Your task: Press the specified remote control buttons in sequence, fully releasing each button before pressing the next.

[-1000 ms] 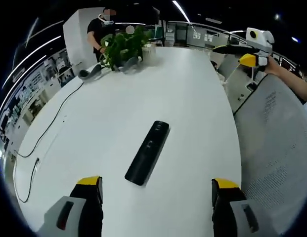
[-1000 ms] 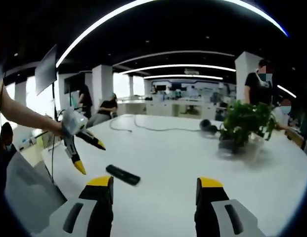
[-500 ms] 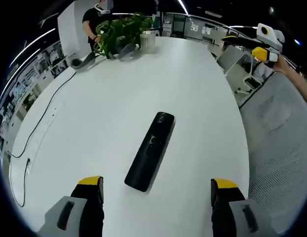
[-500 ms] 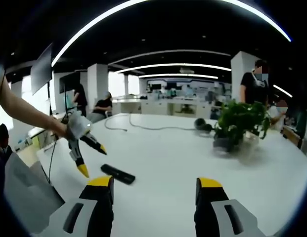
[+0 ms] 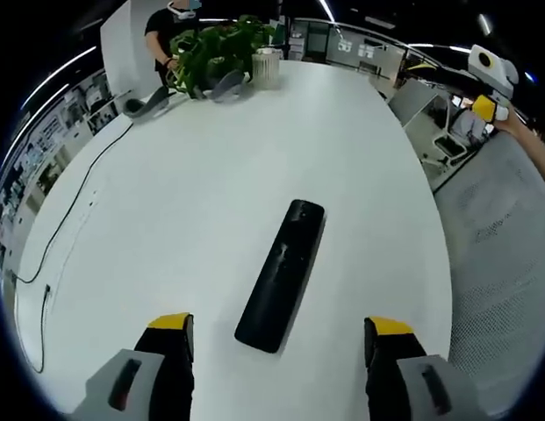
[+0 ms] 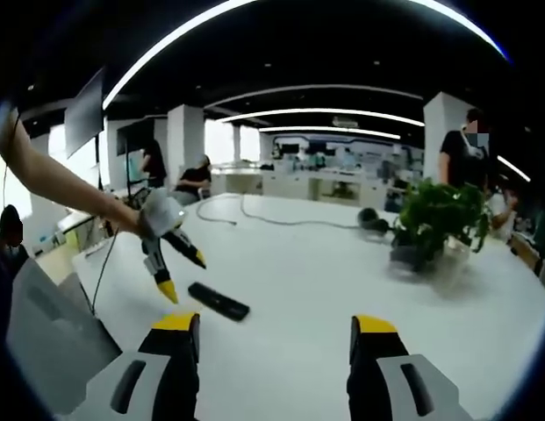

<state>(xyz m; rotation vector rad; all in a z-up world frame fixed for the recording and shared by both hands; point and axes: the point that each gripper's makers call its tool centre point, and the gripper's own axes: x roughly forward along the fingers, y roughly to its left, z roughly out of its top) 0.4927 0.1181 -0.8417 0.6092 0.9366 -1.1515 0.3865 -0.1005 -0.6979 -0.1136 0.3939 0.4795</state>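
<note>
in the left gripper view, a thin dark cable trailed along the left part of the white table. beyond it, at the far end, lay a grey headset, then a leafy green plant with a pale ribbed cup just to its right, and a person in a dark top stood behind the plant. nearer the camera, the left gripper was released, its two yellow-tipped jaws standing wide apart above the table. the black remote control lay flat on the table between and just ahead of those jaws, its long axis slanting up to the right, touching neither jaw. at the far right, a grey mesh chair back stood beside the table edge, and the right gripper was held well off the table in a hand.

in the right gripper view, a bare arm reached in from the left holding the left gripper, jaws spread and pointing down, just above and left of the remote control. the right gripper was released too, jaws well apart, with nothing between them. two people were at the far side. further right stood the plant and a standing person.
</note>
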